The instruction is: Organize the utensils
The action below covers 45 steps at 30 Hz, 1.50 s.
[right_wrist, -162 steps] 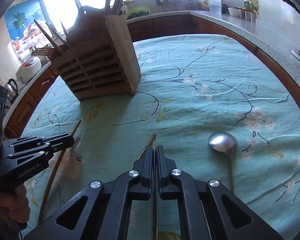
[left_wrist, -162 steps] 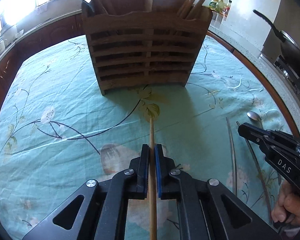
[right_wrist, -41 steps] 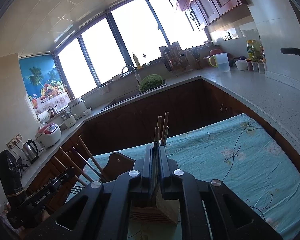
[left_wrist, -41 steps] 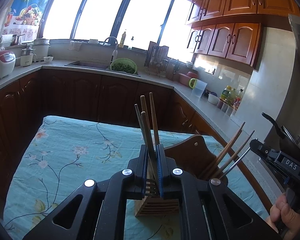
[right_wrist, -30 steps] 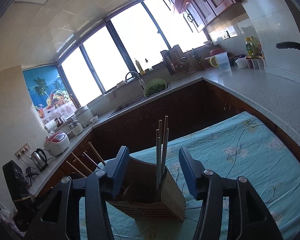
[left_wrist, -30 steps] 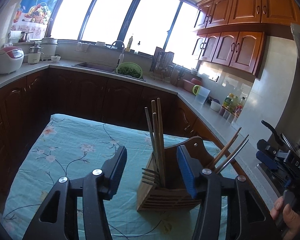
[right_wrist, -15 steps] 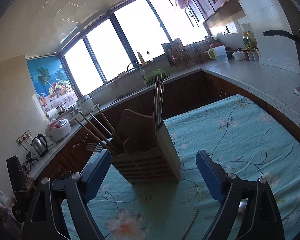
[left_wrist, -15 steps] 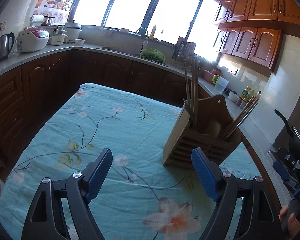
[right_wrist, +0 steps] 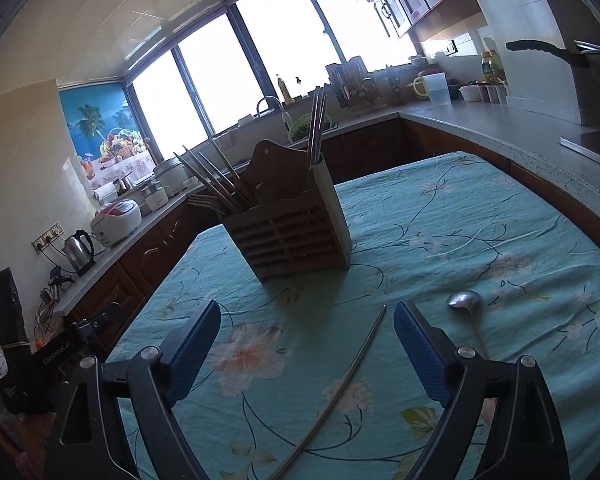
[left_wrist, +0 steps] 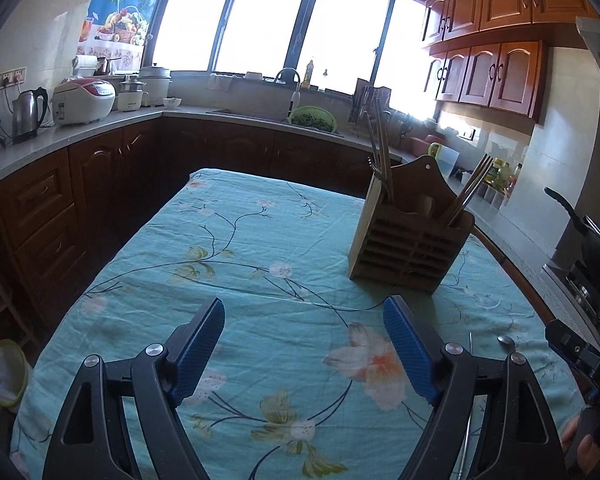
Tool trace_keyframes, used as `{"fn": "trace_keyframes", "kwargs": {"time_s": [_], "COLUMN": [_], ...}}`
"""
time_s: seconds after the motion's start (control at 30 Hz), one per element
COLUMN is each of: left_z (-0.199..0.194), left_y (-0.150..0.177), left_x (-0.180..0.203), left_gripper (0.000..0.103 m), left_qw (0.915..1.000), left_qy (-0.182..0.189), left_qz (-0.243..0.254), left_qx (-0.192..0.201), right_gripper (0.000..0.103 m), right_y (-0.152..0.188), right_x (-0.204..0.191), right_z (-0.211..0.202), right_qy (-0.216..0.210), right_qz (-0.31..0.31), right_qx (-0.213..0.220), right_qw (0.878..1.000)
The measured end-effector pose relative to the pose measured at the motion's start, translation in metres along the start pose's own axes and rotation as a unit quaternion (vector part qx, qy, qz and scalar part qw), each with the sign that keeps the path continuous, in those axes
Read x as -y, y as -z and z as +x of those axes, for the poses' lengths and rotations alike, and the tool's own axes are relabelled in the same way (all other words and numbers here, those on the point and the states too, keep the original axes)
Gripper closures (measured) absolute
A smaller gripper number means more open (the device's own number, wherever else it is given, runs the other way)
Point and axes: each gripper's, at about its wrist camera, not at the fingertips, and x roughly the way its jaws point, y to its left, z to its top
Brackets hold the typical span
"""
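- Right wrist view: the steel chopstick (right_wrist: 340,376) lies on the floral tablecloth (right_wrist: 480,216), between the right gripper (right_wrist: 307,338)'s spread, empty jaws, which have just been opening; its long axis runs from the near edge toward the wooden utensil holder (right_wrist: 296,228).
- A steel spoon (right_wrist: 466,306) lies just right of those jaws, bowl toward the holder.
- Left wrist view: the left gripper (left_wrist: 304,346) is likewise wide apart and empty over bare cloth; the right hand is judged nearer both utensils.
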Motion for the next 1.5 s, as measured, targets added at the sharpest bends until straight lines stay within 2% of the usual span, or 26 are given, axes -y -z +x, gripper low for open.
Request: {"fn": "trace_keyframes", "kwargs": {"time_s": [0.13, 0.23, 0.27, 0.3, 0.33, 0.4, 0.53, 0.7, 0.77, 0.9, 1.3, 1.5], "left_z": [-0.023, -0.048, -0.060, -0.071, -0.080, -0.094, -0.099, -0.095, -0.103, -0.116, -0.108, -0.108], "left_y": [0.002, 0.001, 0.001, 0.004, 0.007, 0.017, 0.042, 0.057, 0.061, 0.066, 0.082, 0.085], "left_x": [-0.002, 0.003, 0.006, 0.006, 0.008, 0.010, 0.009, 0.014, 0.016, 0.020, 0.011, 0.011], "left_gripper": [0.022, 0.022, 0.019, 0.007, 0.000, 0.001, 0.001, 0.001, 0.001, 0.001, 0.001, 0.001], "left_qw": [0.9995, 0.9980, 0.9969, 0.9949, 0.9920, 0.9873, 0.9870, 0.9908, 0.9906, 0.9877, 0.9890, 0.9879], "left_qy": [0.001, 0.007, 0.005, 0.001, -0.006, -0.022, -0.023, -0.041, -0.031, -0.035, -0.048, -0.050], "left_qz": [0.016, 0.033, 0.036, 0.041, 0.046, 0.059, 0.062, 0.090, 0.091, 0.103, 0.107, 0.109], "left_qx": [0.027, 0.053, 0.070, 0.092, 0.117, 0.146, 0.146, 0.092, 0.097, 0.112, 0.091, 0.099], "right_gripper": [0.013, 0.010, 0.004, 0.002, 0.000, 0.000, 0.000, 0.000, 0.000, 0.000, 0.000, 0.000], "right_y": [0.000, -0.008, -0.010, -0.011, -0.010, -0.004, 0.017, 0.033, 0.040, 0.052, 0.071, 0.074], "right_x": [-0.008, -0.019, -0.024, -0.028, -0.033, -0.041, -0.047, -0.041, -0.040, -0.037, -0.021, -0.015], "right_z": [-0.017, -0.039, -0.049, -0.059, -0.069, -0.084, -0.095, -0.092, -0.094, -0.095, -0.106, -0.110], "right_qy": [0.010, 0.018, 0.020, 0.022, 0.023, 0.035, 0.057, 0.066, 0.070, 0.066, 0.103, 0.112], "right_qz": [-0.025, -0.057, -0.068, -0.079, -0.093, -0.122, -0.150, -0.145, -0.146, -0.141, -0.132, -0.124], "right_qx": [0.014, 0.050, 0.068, 0.087, 0.108, 0.142, 0.174, 0.163, 0.161, 0.156, 0.149, 0.150], "right_qw": [1.000, 0.997, 0.995, 0.993, 0.989, 0.982, 0.972, 0.974, 0.974, 0.975, 0.975, 0.974]}}
